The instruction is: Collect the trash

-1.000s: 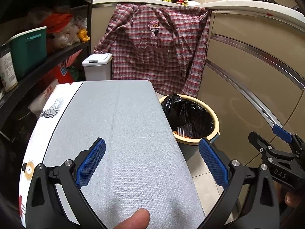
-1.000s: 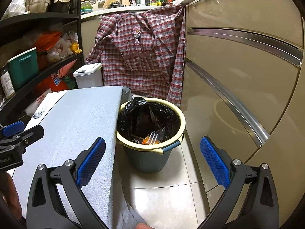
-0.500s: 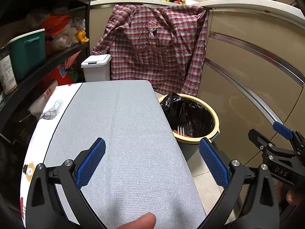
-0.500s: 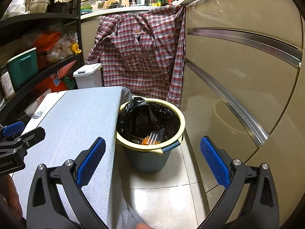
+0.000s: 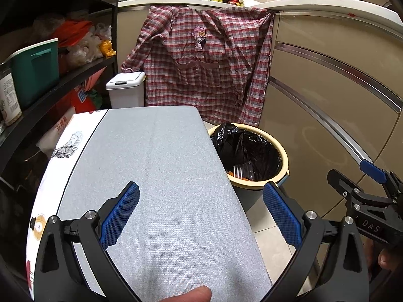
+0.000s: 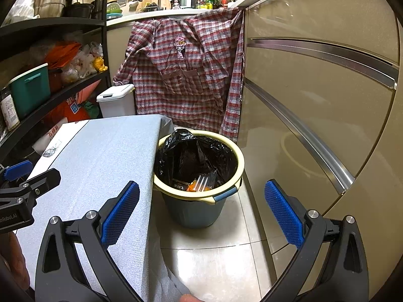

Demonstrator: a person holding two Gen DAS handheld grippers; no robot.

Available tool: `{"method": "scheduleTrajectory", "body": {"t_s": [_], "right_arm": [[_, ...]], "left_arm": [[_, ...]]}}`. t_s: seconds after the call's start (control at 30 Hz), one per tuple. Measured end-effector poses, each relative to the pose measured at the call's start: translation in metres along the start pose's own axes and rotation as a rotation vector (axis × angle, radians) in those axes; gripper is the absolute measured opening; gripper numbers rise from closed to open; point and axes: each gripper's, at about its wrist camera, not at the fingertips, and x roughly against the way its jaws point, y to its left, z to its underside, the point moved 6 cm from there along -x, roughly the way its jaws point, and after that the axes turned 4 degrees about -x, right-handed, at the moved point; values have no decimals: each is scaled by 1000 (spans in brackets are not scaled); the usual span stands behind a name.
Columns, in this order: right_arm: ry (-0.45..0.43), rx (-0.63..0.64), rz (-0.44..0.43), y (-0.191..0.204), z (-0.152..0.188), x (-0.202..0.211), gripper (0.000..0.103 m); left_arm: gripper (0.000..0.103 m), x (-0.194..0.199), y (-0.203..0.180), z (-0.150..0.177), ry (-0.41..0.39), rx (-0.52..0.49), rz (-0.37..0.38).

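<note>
1. Little differs from the frames a second ago: both claws hover where they did, and the view has only drifted slightly, with the bin sitting a touch lower and nearer in the left wrist view.
2. Filling the right side from 12 to 4 o'clock, the beige cabinet fronts (image 6: pixel 314 95) are glossy and smooth, crossed by curved metal rails; a plaid shirt (image 6: pixel 186 75) hangs crumpled over the corner at 12 o'clock.
3. Covered in a grey woven cloth, the worktop (image 5: pixel 156 171) shows a bare surface with a rounded far corner and a straight right edge that almost touches the bin rim.
4. Between that edge and the cabinets, the tiled floor (image 6: pixel 209 256) leaves a narrow open lane around the bin.
5. At 1 o'clock in the left wrist view stands the trash bin (image 5: pixel 283 162): round, dark-bodied, with a cream rim and a crinkled black liner; trash (image 6: pixel 199 183), orange and clear plastic pieces, lies at its bottom.
6. Spread wide and gripping nothing, the left claw (image 5: pixel 201 214) hangs over the worktop's near end.
7. Equally spread and empty, the right claw (image 6: pixel 201 214) hangs over the worktop edge and floor, bin at 12 o'clock.
</note>
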Motion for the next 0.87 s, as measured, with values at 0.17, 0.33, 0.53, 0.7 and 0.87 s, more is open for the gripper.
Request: {"method": "scheduleTrajectory", "body": {"t_s": [0.17,0.33,0.53,0.7,0.87], "right_arm": [[-1,0,0,0,0,0,98],[-2,2,0,-1,-1,0,98],[-2,1,-1,-1,-1,0,98],[-1,2,-1,-1,-1,1,98],[-1,1,-1,-1,-1,1,98]], "left_arm": [[95,-2,-2,0,1,-2,1],[95,-2,-4,0,-1,-4,2],[95,1,-5,0,-21,-6,7],[95,1,-5,0,-17,-5,6],[95,0,-2,1,-7,4,7]]}}
